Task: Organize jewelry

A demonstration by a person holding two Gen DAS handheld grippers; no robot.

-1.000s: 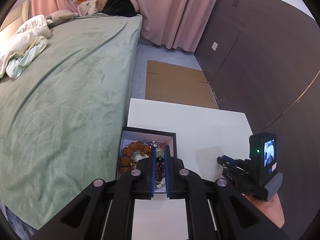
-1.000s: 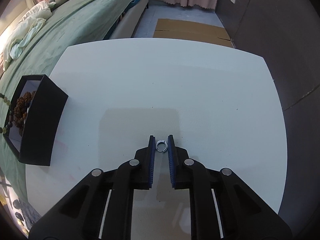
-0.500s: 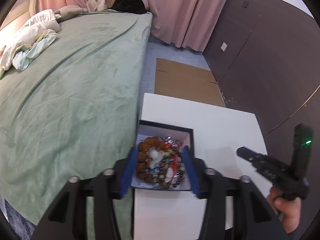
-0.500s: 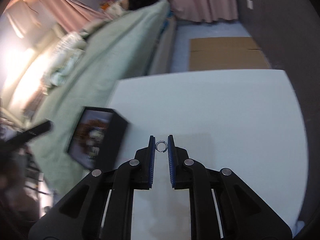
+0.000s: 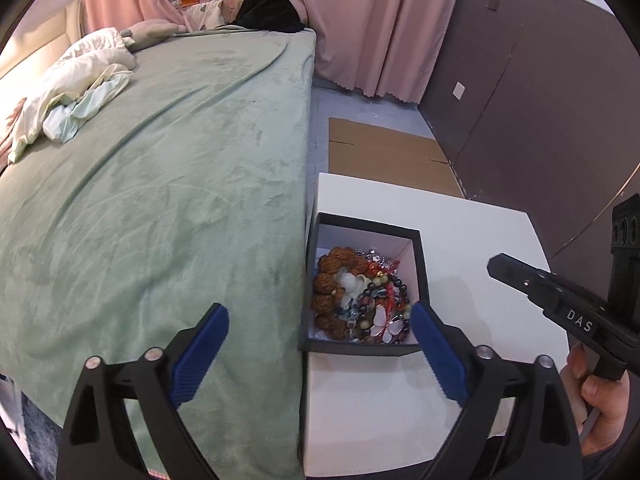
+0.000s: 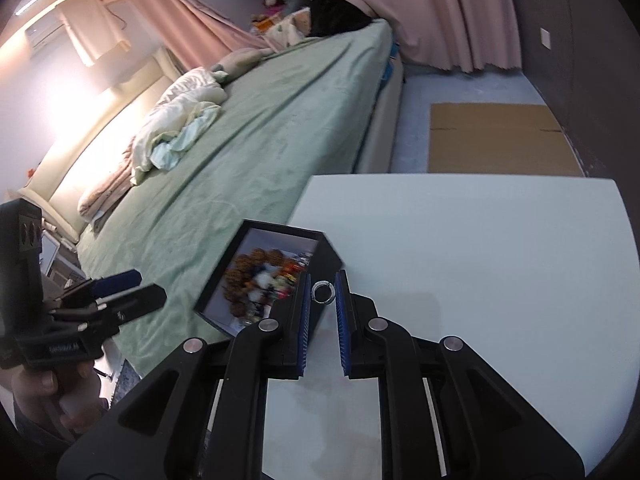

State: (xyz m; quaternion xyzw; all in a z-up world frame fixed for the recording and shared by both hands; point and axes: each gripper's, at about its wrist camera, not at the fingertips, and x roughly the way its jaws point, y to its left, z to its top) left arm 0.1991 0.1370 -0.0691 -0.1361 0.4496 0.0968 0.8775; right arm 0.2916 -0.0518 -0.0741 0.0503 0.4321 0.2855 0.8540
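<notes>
A black jewelry box (image 5: 423,276) with a white lining stands at the left edge of the white table (image 5: 472,232); it holds bead bracelets (image 5: 360,296) in a heap. My left gripper (image 5: 320,326) is wide open and empty, near the box's front. My right gripper (image 6: 323,292) is shut on a small silver ring (image 6: 322,293) and holds it above the table beside the box (image 6: 324,264). The right gripper also shows in the left wrist view (image 5: 516,272), right of the box.
A bed with a green blanket (image 5: 152,184) runs along the table's left side. Flat cardboard (image 5: 384,160) lies on the floor beyond the table. A dark wall (image 5: 540,100) stands to the right.
My left gripper opened, dropped a bead bracelet into the box and drew back. My right gripper lifted the ring off the table and carried it left to the box.
</notes>
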